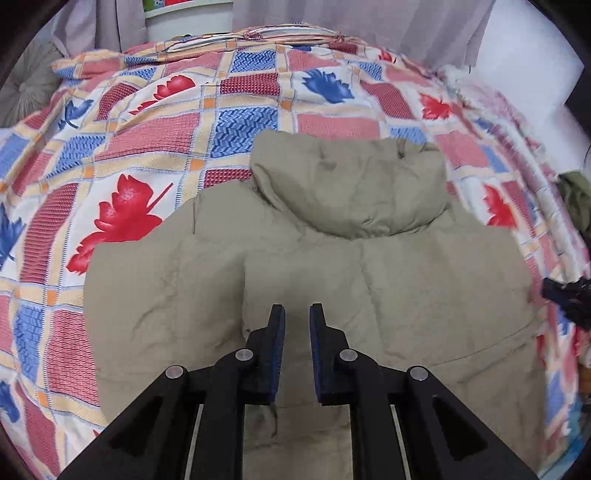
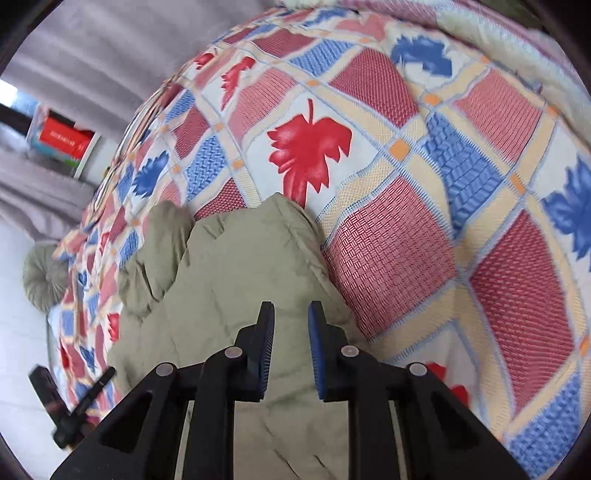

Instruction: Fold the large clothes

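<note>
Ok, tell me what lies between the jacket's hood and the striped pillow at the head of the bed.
Only patterned bedspread lies between the hood and the striped pillow; the left wrist view shows it.

Khaki jacket (image 1: 332,266) on a red-and-blue leaf-patterned patchwork bedspread (image 1: 147,129).

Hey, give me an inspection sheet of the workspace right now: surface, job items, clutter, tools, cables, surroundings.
Surface: bed covered by a patchwork bedspread with red and blue leaf prints.
Job's things: khaki padded hooded jacket lying back-up and spread flat, hood toward the far end.
Clutter: dark olive cloth bundle at the bed's right edge.
Grippers: left tool open above the jacket's middle, holding nothing; right tool open over the jacket's edge, holding nothing.
Cables: nothing seen.
Surroundings: mauve curtains, round grey-green pleated cushion, shelf with a red box.
</note>
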A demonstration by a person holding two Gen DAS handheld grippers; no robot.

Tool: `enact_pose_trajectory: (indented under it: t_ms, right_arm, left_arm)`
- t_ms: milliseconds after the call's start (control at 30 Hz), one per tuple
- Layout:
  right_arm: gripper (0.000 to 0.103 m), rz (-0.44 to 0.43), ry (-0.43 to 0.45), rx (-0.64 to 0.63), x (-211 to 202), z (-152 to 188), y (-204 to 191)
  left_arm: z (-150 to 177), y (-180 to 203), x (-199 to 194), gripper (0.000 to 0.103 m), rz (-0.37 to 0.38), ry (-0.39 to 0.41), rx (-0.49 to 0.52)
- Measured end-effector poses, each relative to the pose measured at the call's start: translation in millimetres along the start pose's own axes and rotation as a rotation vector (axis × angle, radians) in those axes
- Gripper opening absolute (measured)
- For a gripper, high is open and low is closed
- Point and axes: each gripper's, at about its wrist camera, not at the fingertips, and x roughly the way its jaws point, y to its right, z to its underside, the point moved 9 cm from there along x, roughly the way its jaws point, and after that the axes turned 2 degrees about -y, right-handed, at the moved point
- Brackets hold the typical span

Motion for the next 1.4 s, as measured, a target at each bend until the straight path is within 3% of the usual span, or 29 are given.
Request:
enact_pose_trajectory:
  t_ms: [33,67,200,400,500,667,800,933,1400]
  right_arm:
    - [0.021,-0.016,-0.019,0.008,9.2,1.1,0.1]
    - [0.021,-0.019,-0.045,-0.004,22.2,4.6,-1.0]
    - [0.017,0.060,-0.111,-0.090,67.4,27.3,3.1]
    - [0.016,0.099,-0.093,-0.108,87.8,23.2,6.0]
    - [0.016,0.147,-0.090,-0.157,82.6,23.8,-0.1]
    - [0.020,0.180,-0.074,-0.223,57.6,25.7,-11.2]
    - [0.020,0.150,-0.080,-0.211,45.6,37.5,-16.4]
    - [0.020,0.116,-0.093,-0.184,36.0,54.0,-18.7]
    - [0.020,0.076,-0.148,-0.103,10.1,112.3,-6.7]
  left_arm:
    - [7.2,-3.9,12.5,0.015,-0.066,-0.028,0.013]
    - [15.3,-6.5,23.1,0.015,-0.078,-0.058,0.011]
    - [32.8,-16.6,41.9,0.015,-0.014,-0.076,-0.055]
    - [31.6,-14.2,48.6,0.015,-0.047,-0.078,-0.022]
    - [30.6,-17.5,39.8,0.015,-0.047,-0.088,-0.072]
    - [30.7,-28.1,16.6,0.015,-0.108,-0.069,-0.060]
    - [41.7,-35.0,-1.1,0.015,-0.087,-0.069,-0.092]
    - [56.6,-42.3,-11.9,0.015,-0.115,-0.078,-0.091]
    - [126.2,-27.0,-24.3,0.016,-0.031,-0.193,-0.063]
